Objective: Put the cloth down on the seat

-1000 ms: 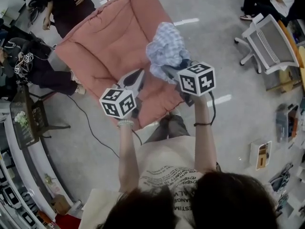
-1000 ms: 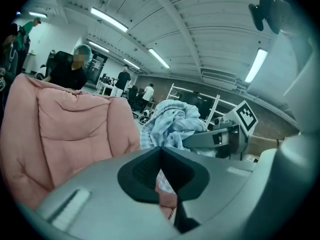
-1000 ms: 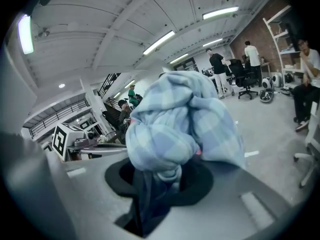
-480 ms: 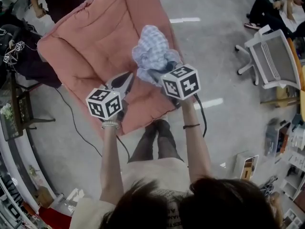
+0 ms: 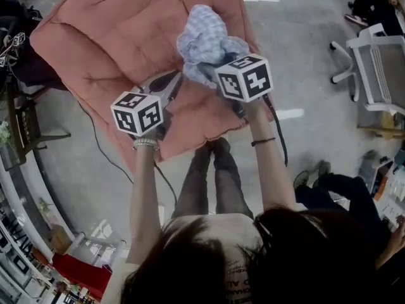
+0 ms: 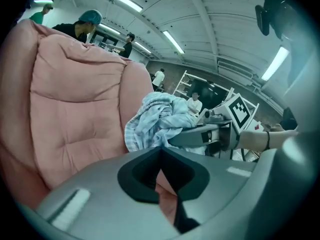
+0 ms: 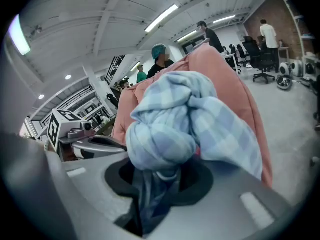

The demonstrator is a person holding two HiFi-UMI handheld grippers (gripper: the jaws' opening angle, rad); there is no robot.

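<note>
We hold the bunched cloth (image 7: 185, 119) pinched in our right claw (image 7: 150, 184) over the pink seat (image 5: 114, 37) ahead, our left claw (image 6: 160, 159) closed and empty alongside, so next we should lower and release.

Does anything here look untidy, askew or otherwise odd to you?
Only the cloth stands out. It is bunched into a crumpled knot, with one end clamped in the jaws of the right gripper, and it is not lying spread on the pink seat. Nothing looks spilled or damaged.
</note>
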